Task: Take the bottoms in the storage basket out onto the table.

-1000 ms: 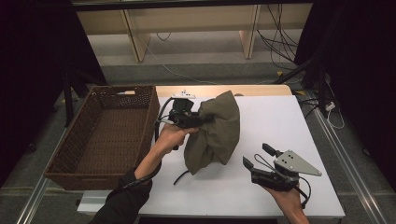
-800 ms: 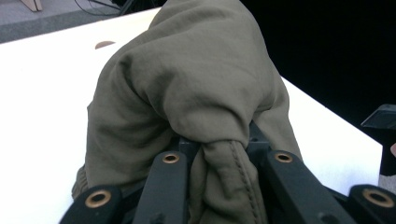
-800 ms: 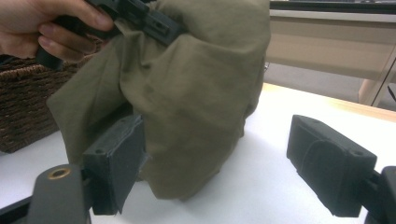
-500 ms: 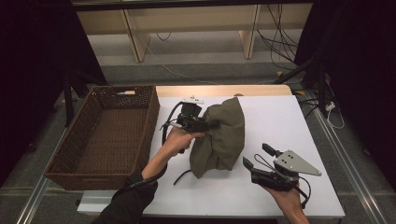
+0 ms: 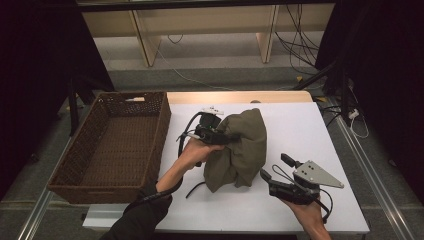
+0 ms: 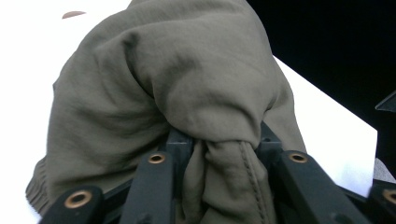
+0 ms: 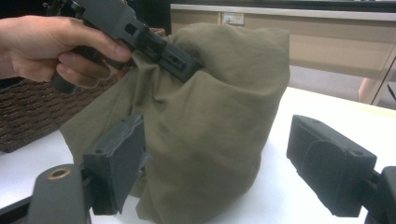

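The left gripper (image 5: 224, 135) pinched the olive garment (image 5: 240, 150) by a fold, lifted mid-table with its lower end on the white table (image 5: 310, 130). Over the last second the bundle had shifted slightly right, away from the wicker basket (image 5: 112, 145). The right gripper (image 5: 275, 172) sat near-right, jaws spread, probably about to take a second hold.

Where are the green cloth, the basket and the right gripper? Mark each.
green cloth (image 5: 242, 145), high view, middle of the bunched fabric
basket (image 5: 163, 131), high view, its right wall
right gripper (image 5: 272, 167), high view, between its open jaws
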A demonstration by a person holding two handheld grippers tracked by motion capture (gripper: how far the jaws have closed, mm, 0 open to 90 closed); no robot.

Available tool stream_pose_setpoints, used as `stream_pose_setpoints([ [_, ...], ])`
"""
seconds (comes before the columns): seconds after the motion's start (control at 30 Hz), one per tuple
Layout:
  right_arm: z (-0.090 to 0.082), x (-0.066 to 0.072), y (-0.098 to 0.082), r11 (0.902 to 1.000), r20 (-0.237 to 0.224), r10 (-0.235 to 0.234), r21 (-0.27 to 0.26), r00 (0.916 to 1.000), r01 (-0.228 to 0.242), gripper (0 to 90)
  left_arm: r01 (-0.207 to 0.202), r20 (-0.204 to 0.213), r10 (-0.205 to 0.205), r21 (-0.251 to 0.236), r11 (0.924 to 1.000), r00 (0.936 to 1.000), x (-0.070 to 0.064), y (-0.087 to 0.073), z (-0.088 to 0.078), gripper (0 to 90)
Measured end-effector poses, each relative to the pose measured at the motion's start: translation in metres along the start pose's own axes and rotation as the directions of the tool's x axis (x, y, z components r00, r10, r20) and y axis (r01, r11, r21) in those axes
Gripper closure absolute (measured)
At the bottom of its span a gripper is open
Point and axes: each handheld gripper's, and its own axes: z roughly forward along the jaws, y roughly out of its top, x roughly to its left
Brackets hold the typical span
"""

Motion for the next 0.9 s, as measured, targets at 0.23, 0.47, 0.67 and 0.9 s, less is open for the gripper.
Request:
stream_pose_setpoints([
  [0.23,-0.001,-0.001,0.000,1.0000,0.001,0.001,0.002,1.0000,-0.001,20.7,-0.009,0.014,0.009,0.017,0.9998,0.9999,-0.005,-0.001,0.006,61.3],
  [0.47,0.000,0.000,0.000,1.0000,0.000,0.003,-0.001,1.0000,-0.003,20.6,-0.004,0.036,0.002,0.050,0.9988,0.9993,-0.011,0.000,0.011,46.3],
  [0.67,-0.001,-0.001,0.000,1.0000,-0.001,0.007,-0.002,1.0000,-0.007,20.6,-0.052,0.016,0.051,0.054,0.9972,0.9986,-0.020,0.003,0.010,28.3],
  [0.9,-0.001,-0.002,0.000,0.9999,0.001,0.009,-0.004,1.0000,-0.009,20.6,-0.062,0.044,0.061,0.019,0.9979,0.9972,-0.026,0.008,0.000,19.7],
])
